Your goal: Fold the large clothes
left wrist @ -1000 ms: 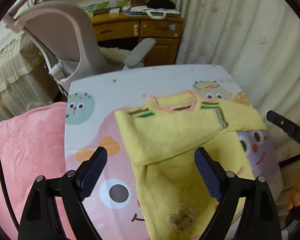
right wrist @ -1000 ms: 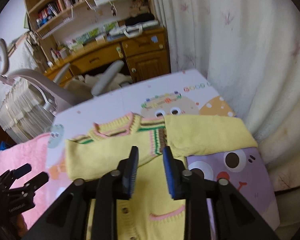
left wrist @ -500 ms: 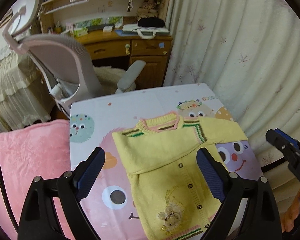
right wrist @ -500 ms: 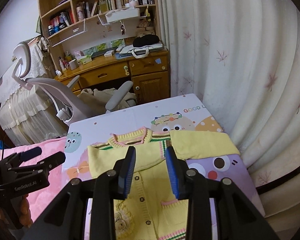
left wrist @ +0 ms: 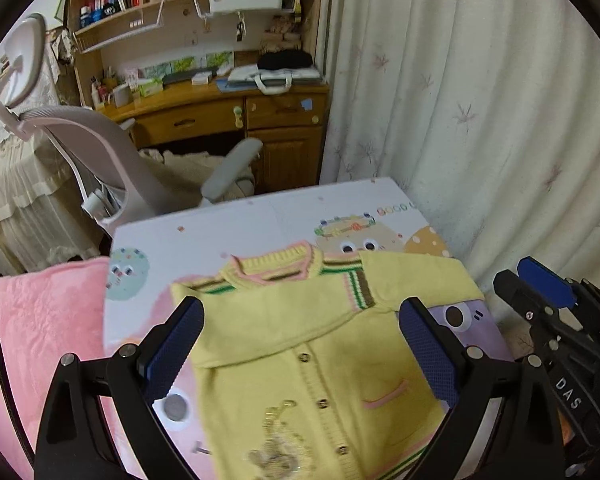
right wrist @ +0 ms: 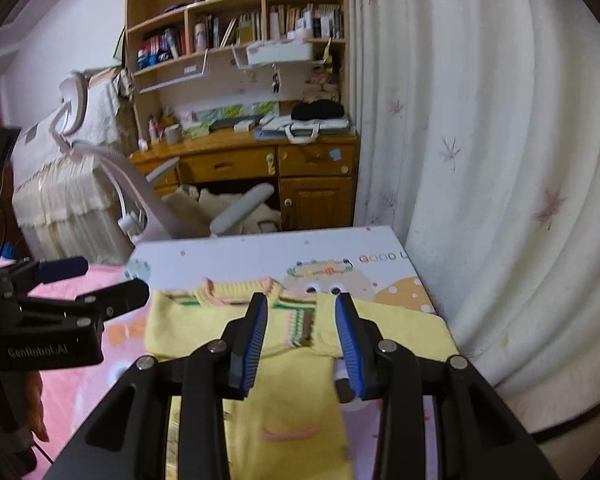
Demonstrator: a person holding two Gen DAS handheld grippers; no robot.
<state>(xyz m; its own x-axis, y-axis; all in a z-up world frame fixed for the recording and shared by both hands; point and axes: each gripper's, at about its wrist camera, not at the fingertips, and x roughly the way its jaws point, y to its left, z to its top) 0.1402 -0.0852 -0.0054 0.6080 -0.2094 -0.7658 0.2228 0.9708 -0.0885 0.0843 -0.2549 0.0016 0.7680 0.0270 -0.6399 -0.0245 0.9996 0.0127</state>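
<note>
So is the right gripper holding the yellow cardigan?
No, the right gripper hangs above the yellow cardigan, jaws opening with nothing between them.

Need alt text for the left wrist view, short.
A yellow knit cardigan lies on a cartoon-printed table, one sleeve folded across its chest, framed by the left gripper, jaws opening and empty above it. The right gripper shows at the right edge; a desk and office chair stand behind.

Left tongs (left wrist: 302,356) angled downward, jaws spread wide and opening, nothing between the pads. Right tongs (right wrist: 302,344) also tilted down, jaws partly apart and opening, empty; fingers (right wrist: 36,412) visible beneath the left tongs.
</note>
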